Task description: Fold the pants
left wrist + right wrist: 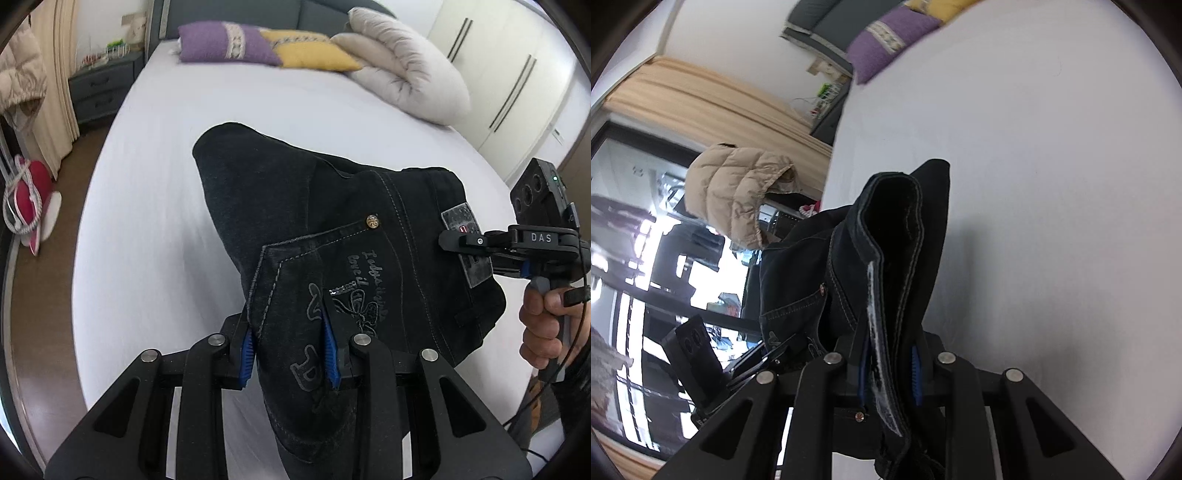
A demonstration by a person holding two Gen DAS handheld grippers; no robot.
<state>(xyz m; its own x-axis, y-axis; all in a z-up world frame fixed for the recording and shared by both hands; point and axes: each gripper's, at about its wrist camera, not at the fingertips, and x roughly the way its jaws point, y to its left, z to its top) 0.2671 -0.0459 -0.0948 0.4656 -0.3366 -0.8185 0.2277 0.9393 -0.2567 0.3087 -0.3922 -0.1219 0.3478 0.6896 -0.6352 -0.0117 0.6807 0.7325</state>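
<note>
Black jeans (pixel 332 229) with a printed back pocket and a grey waist patch hang lifted above the white bed (pixel 155 184). My left gripper (pixel 290 343) is shut on the jeans at the back pocket, blue pads on both sides of the fabric. My right gripper (pixel 890 365) is shut on the jeans' waistband by the grey patch; it also shows in the left wrist view (pixel 469 240) at the right, held by a hand. The far end of the jeans (pixel 908 236) droops toward the sheet.
Purple pillow (pixel 221 42), yellow pillow (pixel 310 50) and a folded cream duvet (pixel 402 70) lie at the head of the bed. A grey nightstand (pixel 103 86) stands left, white wardrobes (pixel 517 74) right. A beige puffer jacket (pixel 738 188) hangs beyond the bed.
</note>
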